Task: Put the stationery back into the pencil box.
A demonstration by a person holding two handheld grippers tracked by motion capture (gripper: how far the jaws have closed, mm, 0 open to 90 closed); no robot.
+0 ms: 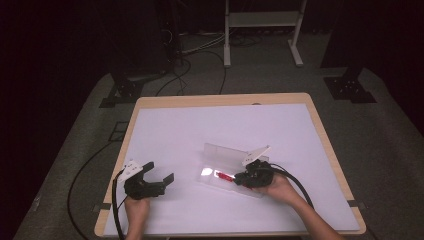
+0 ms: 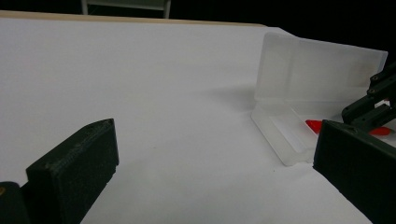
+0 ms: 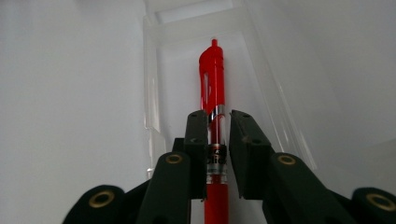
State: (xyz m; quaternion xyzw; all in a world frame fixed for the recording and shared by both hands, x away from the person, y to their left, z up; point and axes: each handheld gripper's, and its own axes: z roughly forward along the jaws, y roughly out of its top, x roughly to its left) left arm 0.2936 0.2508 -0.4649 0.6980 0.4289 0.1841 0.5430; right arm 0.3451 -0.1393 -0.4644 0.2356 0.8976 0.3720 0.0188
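Note:
A red pen (image 3: 212, 74) lies lengthwise inside a clear plastic box (image 3: 152, 93) whose lid (image 1: 227, 152) stands up behind it. My right gripper (image 3: 218, 119) reaches into the box from the right, one jaw on each side of the pen's barrel. A thin gap shows at one pad, so the jaws are open around the pen. In the high view the pen (image 1: 222, 175) pokes out left of the right gripper (image 1: 237, 179). My left gripper (image 1: 160, 171) rests on the white mat to the box's left, open wide with nothing between its jaws. The left gripper view shows the box (image 2: 322, 70) and the pen (image 2: 314, 124).
A white mat (image 1: 200, 125) covers the wooden table (image 1: 220, 99). Cables trail from both grippers toward the near edge. A desk frame (image 1: 260, 30) and black stand feet (image 1: 350, 87) sit on the floor beyond the table.

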